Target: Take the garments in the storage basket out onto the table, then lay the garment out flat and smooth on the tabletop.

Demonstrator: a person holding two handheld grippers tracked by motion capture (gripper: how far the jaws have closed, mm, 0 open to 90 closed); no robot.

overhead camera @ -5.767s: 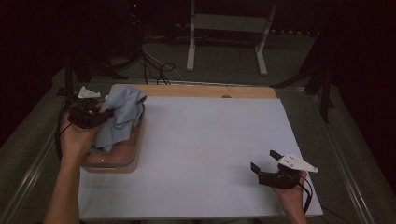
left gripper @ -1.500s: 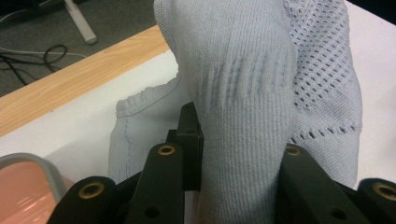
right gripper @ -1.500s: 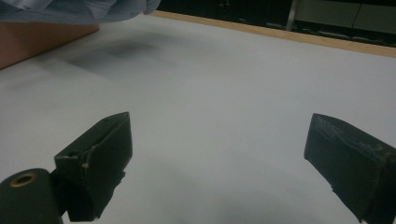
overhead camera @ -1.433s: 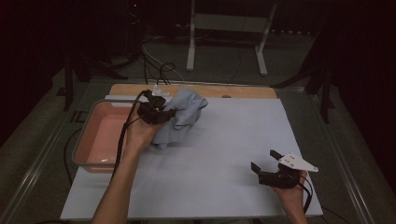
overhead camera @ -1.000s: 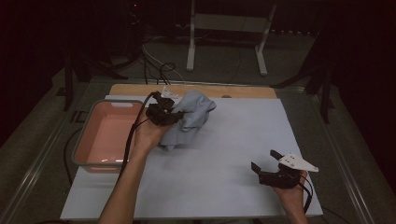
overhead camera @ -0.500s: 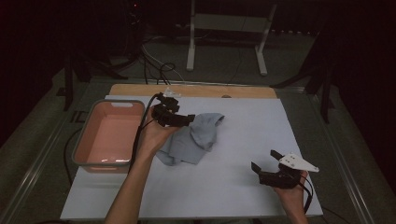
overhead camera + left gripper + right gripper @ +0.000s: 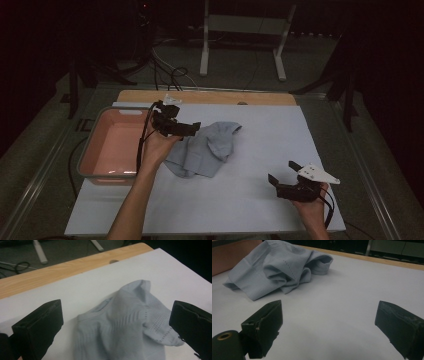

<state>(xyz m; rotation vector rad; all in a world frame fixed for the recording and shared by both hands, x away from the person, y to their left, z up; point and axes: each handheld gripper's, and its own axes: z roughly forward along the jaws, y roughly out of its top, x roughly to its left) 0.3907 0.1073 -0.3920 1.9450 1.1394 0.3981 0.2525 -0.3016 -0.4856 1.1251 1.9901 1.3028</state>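
A crumpled light blue-grey cloth (image 7: 205, 150) lies on the white mat, right of the tub. My left gripper (image 7: 192, 129) hovers over the cloth's left end. Its jaws have just been opening and now stand wide. In the left gripper view the cloth (image 7: 125, 325) shows below and between the pads of the left gripper (image 7: 117, 306), and neither pad presses on it. My right gripper (image 7: 283, 171) rests near the mat's front right, open, with nothing between its fingers. From the right gripper (image 7: 330, 306) the cloth (image 7: 279, 267) lies farther off to the left.
A pink tub (image 7: 87, 150) sits at the mat's left edge, beside my left forearm. A bare wooden strip (image 7: 210, 96) runs along the table's far edge. Beyond it, a metal stand (image 7: 240, 30) and cables are on the floor.
The left gripper carried the cloth from the tub to the right over the mat, then let go. The cloth dropped and spread out. The right gripper has not moved.
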